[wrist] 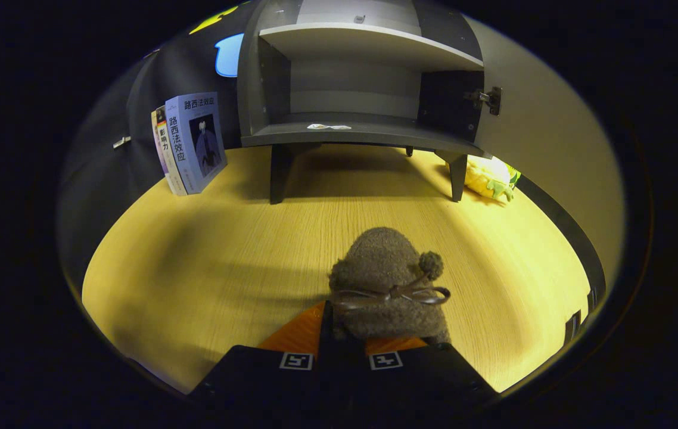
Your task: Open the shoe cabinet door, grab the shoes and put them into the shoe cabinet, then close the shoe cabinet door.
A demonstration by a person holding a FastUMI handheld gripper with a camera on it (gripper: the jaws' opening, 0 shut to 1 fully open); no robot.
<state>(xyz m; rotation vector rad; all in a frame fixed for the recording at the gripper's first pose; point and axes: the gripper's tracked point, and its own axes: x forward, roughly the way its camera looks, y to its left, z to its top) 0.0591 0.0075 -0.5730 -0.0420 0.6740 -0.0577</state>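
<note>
A brown fuzzy shoe (388,277) with a pompom and a thin bow sits at my fingertips, toe pointing ahead. My gripper (345,326) is shut on its heel end, the fingers nearly together. Beyond it, across the wooden table (208,250), stands the grey shoe cabinet (363,136) on short legs. Its door (544,143) is swung wide open to the right, with a hinge (485,98) showing. The lower compartment is open, with an upper shelf (369,43) above it. A small white scrap (328,126) lies on the cabinet floor.
Two books (193,143) lean upright against the booth wall, left of the cabinet. A yellow pineapple-like toy (491,177) lies by the cabinet's right leg, under the open door. The bare wooden table stretches between the shoe and the cabinet.
</note>
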